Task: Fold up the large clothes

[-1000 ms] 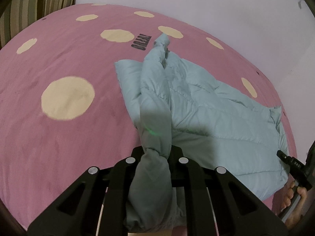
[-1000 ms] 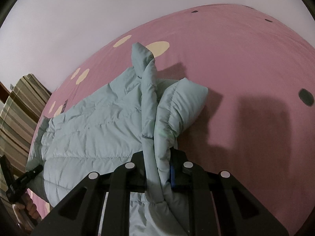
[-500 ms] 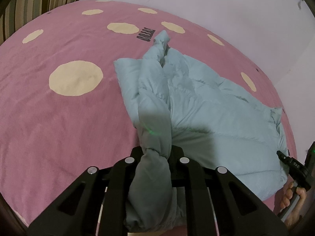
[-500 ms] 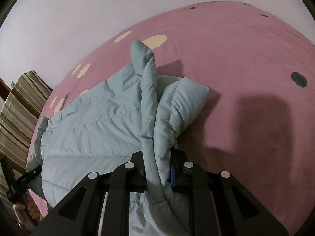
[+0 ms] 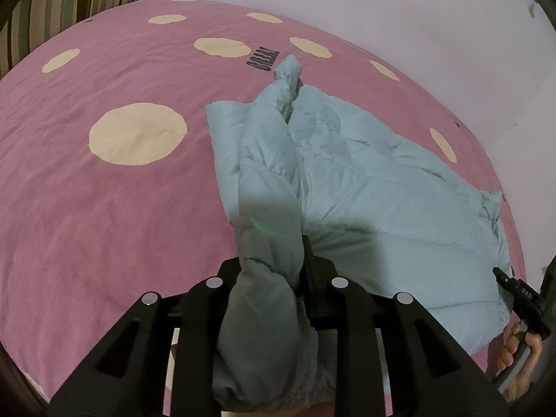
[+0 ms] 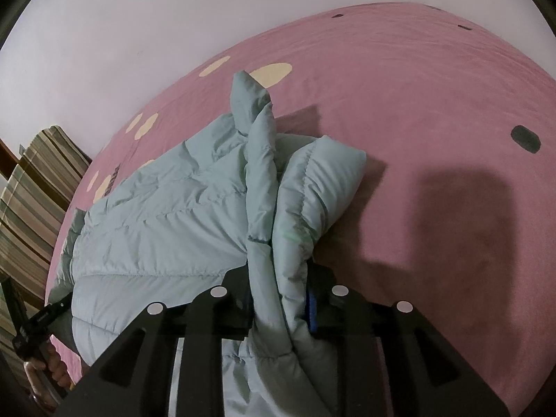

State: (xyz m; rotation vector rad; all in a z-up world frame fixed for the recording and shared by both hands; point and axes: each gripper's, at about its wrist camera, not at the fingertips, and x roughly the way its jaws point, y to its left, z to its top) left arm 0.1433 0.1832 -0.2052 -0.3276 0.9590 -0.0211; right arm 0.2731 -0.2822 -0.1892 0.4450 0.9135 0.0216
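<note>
While both grippers hang over the near edge of the bed [image 5: 104,208], a pale blue-green quilted puffer jacket [image 5: 365,187] lies spread on the pink bedcover with cream dots, its stitched channels puffed and creased. One bunched ridge of the jacket runs from the far side into the left gripper [image 5: 271,274], another padded fold into the right gripper [image 6: 281,288]. Each gripper's jaws are opening, with thick fabric between them and the pads pressing on it. Dark lettering [image 5: 262,60] printed on the bedcover near the far edge sits beside the jacket's tip; it cannot be read. A striped cushion [image 6: 31,187] stands at the bed's far left corner.
</note>
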